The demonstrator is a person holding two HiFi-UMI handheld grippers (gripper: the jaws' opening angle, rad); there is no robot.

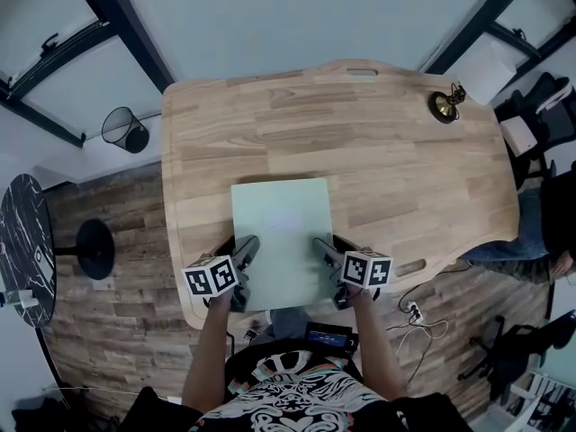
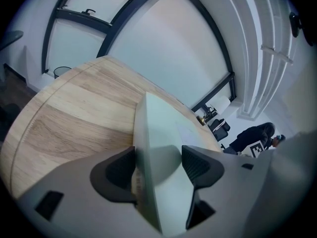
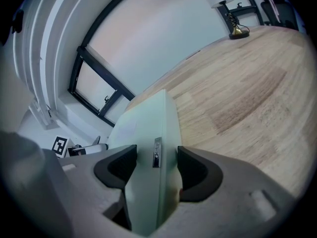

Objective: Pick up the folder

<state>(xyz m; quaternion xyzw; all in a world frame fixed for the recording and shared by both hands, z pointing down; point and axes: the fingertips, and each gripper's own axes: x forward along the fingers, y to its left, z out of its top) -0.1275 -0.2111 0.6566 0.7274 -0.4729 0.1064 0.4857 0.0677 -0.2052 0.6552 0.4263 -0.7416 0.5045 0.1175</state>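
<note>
We are gripping the folder (image 1: 281,237) from both sides with the two hand-held grippers. The folder is a pale green, plain rectangle with a matte surface. It is sitting at the middle of the tabletop's (image 1: 378,151) near edge, with its long sides running away from us.

The left gripper (image 1: 243,250) is closing on the folder's left long side, close to the near left corner. In the left gripper view, the folder (image 2: 158,133) is passing edge-on between the two dark pads, and both pads are pressing against it. The left gripper (image 2: 158,165) is therefore clamped to the folder's thickness.

The right gripper (image 1: 326,250) is closing on the right long side, close to the near right corner. In the right gripper view, the folder (image 3: 148,128) is filling the gap of the right gripper (image 3: 152,165), with a pad bearing on each face. This view is also showing a narrow edge wall on the folder, carrying a small metal fitting (image 3: 156,152).

We cannot tell whether the folder is resting on the tabletop or raised just clear of it.

A small brass-coloured object (image 1: 443,106) is standing near the far right corner of the tabletop, well apart from the folder.
</note>
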